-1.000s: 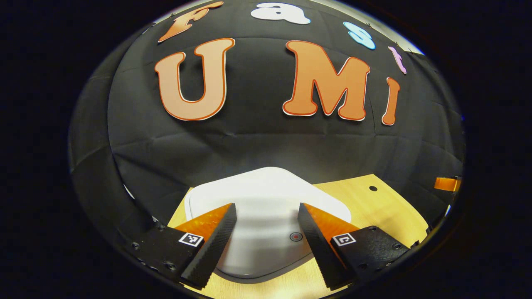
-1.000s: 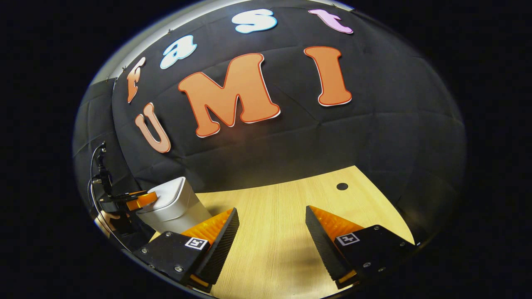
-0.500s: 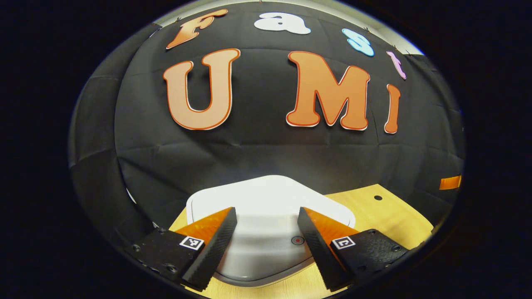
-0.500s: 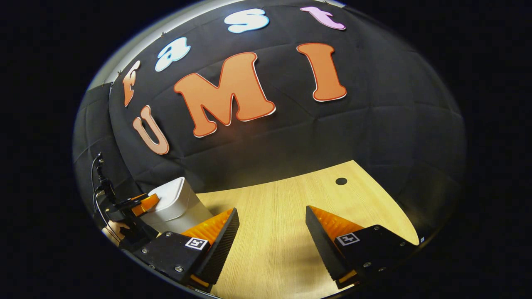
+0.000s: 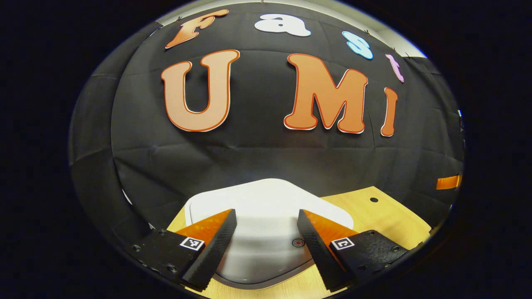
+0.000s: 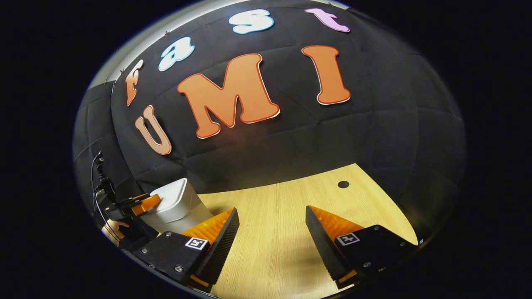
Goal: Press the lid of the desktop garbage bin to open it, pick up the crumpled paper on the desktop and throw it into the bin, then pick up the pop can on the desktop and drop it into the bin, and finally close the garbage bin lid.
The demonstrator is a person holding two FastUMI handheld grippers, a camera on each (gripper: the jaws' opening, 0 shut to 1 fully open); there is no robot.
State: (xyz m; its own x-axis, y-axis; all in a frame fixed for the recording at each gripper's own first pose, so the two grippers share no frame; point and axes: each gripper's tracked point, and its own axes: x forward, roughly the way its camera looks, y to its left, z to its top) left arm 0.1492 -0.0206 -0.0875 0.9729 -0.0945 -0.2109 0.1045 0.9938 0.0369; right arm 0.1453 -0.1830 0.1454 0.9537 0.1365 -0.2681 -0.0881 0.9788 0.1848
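Observation:
The white bin (image 5: 270,193) stands on the wooden table with its lid down; a small red-ringed button (image 5: 297,242) sits near the lid's front edge. My left gripper (image 5: 266,212) hovers open just over the lid, one finger on each side of its middle, and the button is beside the right finger. In the right gripper view the bin (image 6: 176,203) is at the far left, with the left gripper (image 6: 143,203) over its near edge and a hand (image 6: 111,230) behind it. My right gripper (image 6: 271,209) is open over bare table, holding nothing.
The wooden table (image 6: 282,199) runs back to the black cloth wall. A small dark round hole (image 6: 343,184) lies near the table's far right corner, and it also shows right of the bin as a hole (image 5: 373,199). A cable (image 6: 96,174) hangs at the far left.
The left gripper's view has tipped up slightly, so the lid sits lower in it. The lid stays down. The right gripper has hardly moved.

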